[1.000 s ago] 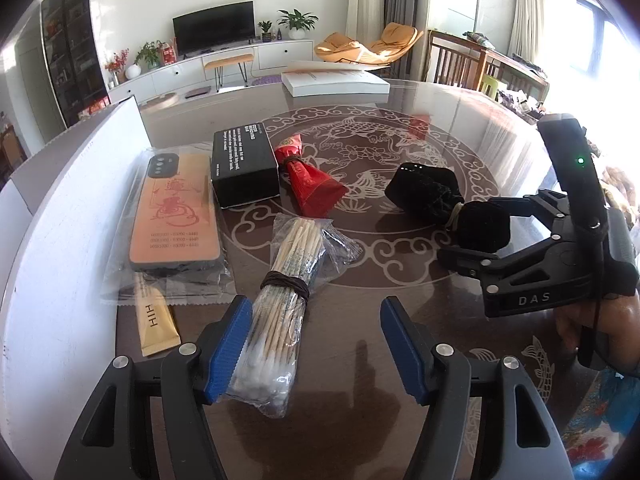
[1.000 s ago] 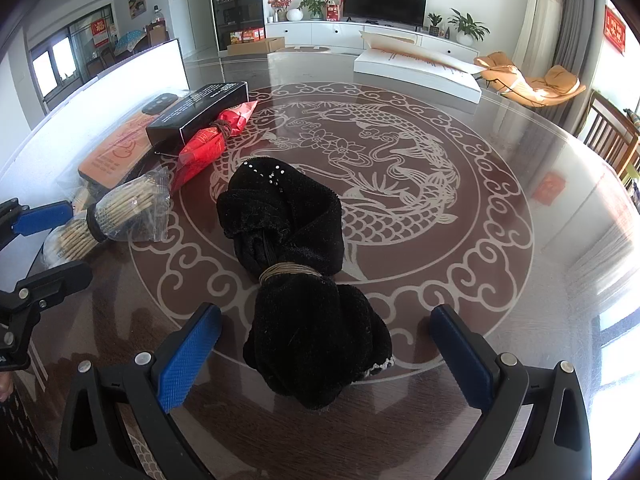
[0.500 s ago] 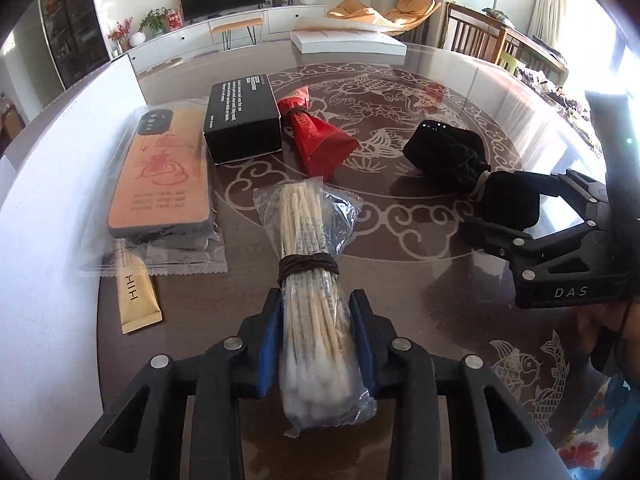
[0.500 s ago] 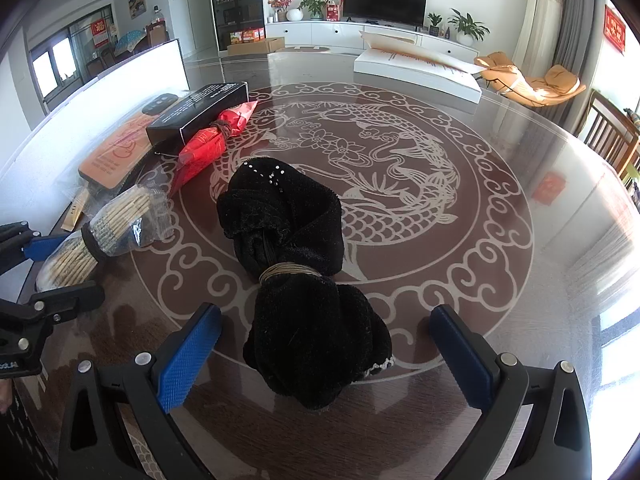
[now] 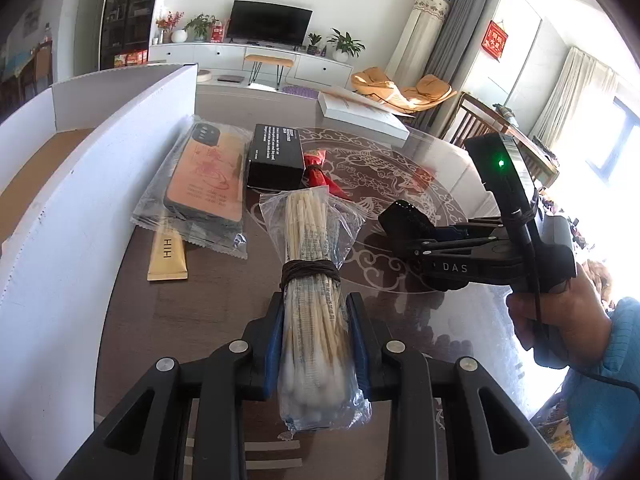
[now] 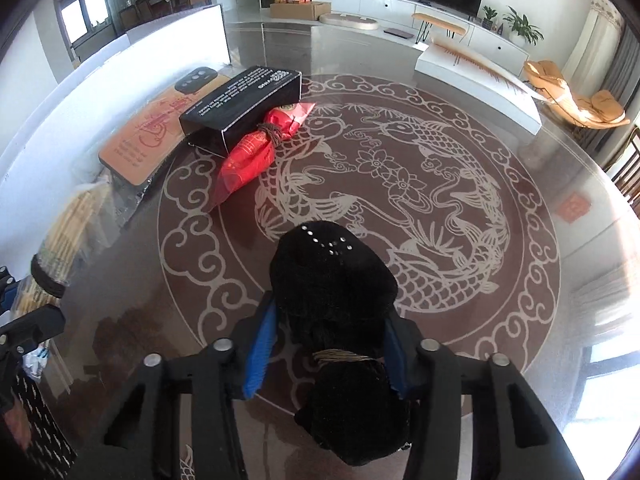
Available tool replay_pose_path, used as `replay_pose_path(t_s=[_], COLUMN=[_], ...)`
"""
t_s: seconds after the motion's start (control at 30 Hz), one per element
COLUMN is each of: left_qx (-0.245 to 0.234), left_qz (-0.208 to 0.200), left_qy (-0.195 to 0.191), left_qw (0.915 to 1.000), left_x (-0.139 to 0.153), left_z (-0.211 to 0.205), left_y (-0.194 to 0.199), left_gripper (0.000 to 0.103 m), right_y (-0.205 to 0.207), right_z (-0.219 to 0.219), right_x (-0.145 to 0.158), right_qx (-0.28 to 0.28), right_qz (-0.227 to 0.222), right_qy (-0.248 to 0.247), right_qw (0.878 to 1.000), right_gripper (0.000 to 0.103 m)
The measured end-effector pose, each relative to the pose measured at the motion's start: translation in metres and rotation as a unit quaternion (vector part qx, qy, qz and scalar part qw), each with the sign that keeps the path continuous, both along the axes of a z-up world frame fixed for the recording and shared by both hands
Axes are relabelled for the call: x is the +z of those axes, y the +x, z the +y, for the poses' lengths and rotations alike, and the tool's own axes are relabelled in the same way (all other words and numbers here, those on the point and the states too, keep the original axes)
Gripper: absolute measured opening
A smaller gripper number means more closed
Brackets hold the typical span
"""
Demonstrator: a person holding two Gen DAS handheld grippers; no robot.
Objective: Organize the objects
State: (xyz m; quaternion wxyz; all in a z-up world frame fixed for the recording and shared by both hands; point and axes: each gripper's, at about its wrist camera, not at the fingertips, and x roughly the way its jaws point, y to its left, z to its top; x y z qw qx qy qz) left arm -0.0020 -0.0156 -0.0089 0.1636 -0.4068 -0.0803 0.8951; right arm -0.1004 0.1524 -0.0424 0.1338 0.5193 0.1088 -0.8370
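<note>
We hold the bagged cotton swab bundle (image 5: 314,300) clamped in the left gripper (image 5: 316,344) above the table (image 6: 520,280), while the right gripper (image 6: 326,354) is closing around the black fabric bundle (image 6: 332,292) at its tie. To box both cleanly we should carry them level over the white box (image 5: 80,208) wall. Readable writing: "DAS" on the right gripper's body, "HIH" on the gold sachet (image 5: 168,256).

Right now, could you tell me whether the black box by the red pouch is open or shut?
Shut: the black box shows flat, unbroken faces with no flap lifted in either view.
</note>
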Motion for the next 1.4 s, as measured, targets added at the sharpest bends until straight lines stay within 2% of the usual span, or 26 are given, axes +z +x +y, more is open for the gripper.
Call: replay_pose_path(t_s=[0.03,0.13,0.27,0.37,0.47,0.53,0.6,0.67,0.7,0.73,0.77,0.87,0.9,1.0,1.07,1.13,1.23,1.3,1.4], left_qx=[0.005,0.021,0.065,0.130,0.197,0.229,0.253,0.277,0.290,0.304,0.312,0.313,0.311,0.271,0.231,0.188,0.110,0.072,0.062], left_qz=[0.007,0.030,0.059,0.071,0.052,0.030,-0.003,-0.030,-0.045,-0.052,-0.048,-0.020,-0.012,0.017,0.033,0.041,0.026,-0.004,-0.036], left_qy=[0.006,0.027,0.037,0.032,0.020,0.012,-0.008,-0.023,-0.030,-0.032,-0.026,0.003,0.007,0.015,0.012,0.015,0.031,0.032,-0.015], left_qw=[0.9999,0.9990,0.9954,0.9884,0.9788,0.9728,0.9675,0.9602,0.9555,0.9506,0.9487,0.9495,0.9504,0.9623,0.9724,0.9812,0.9931,0.9969,0.9973], left_x=[0.007,0.033,0.073,0.093,0.093,0.083,0.067,0.048,0.040,0.034,0.030,0.030,0.033,0.050,0.062,0.070,0.062,0.044,0.013], left_z=[-0.006,-0.031,-0.082,-0.138,-0.195,-0.227,-0.250,-0.266,-0.271,-0.275,-0.277,-0.273,-0.267,-0.230,-0.193,-0.154,-0.091,-0.052,-0.006], left_y=[0.008,0.029,0.043,0.045,0.043,0.040,0.035,0.032,0.032,0.035,0.040,0.055,0.057,0.061,0.058,0.051,0.038,0.026,0.006], left_gripper=[0.030,0.030,0.030,0.030,0.030,0.030,0.031,0.045,0.066,0.075,0.076,0.078,0.078,0.078,0.085,0.102,0.103,0.103,0.103], right_y=[0.003,0.021,0.040,0.047,0.055,0.060,0.064,0.066,0.066,0.068,0.069,0.078,0.081,0.088,0.088,0.080,0.063,0.056,0.055], right_z=[0.002,0.006,-0.021,-0.077,-0.149,-0.200,-0.246,-0.289,-0.304,-0.316,-0.320,-0.300,-0.288,-0.233,-0.189,-0.146,-0.072,-0.031,0.020], right_x=[0.001,0.017,0.070,0.117,0.147,0.154,0.150,0.133,0.123,0.111,0.105,0.103,0.106,0.109,0.101,0.082,0.042,0.018,-0.003], right_qx=[-0.006,-0.020,0.000,0.048,0.114,0.154,0.184,0.201,0.205,0.208,0.205,0.202,0.197,0.162,0.125,0.083,-0.003,-0.052,-0.102], right_qz=[0.008,0.034,0.070,0.087,0.084,0.071,0.057,0.034,0.015,-0.002,-0.005,0.024,0.045,0.126,0.159,0.163,0.127,0.108,0.092], right_qy=[-0.004,-0.039,-0.120,-0.187,-0.244,-0.269,-0.274,-0.249,-0.234,-0.227,-0.221,-0.236,-0.234,-0.210,-0.182,-0.150,-0.093,-0.073,-0.046], right_qw=[1.000,0.998,0.990,0.977,0.959,0.948,0.942,0.947,0.950,0.952,0.954,0.950,0.951,0.956,0.962,0.972,0.987,0.990,0.989], right_gripper=[0.033,0.031,0.031,0.031,0.031,0.031,0.032,0.043,0.061,0.071,0.072,0.076,0.084,0.103,0.103,0.103,0.103,0.103,0.103])
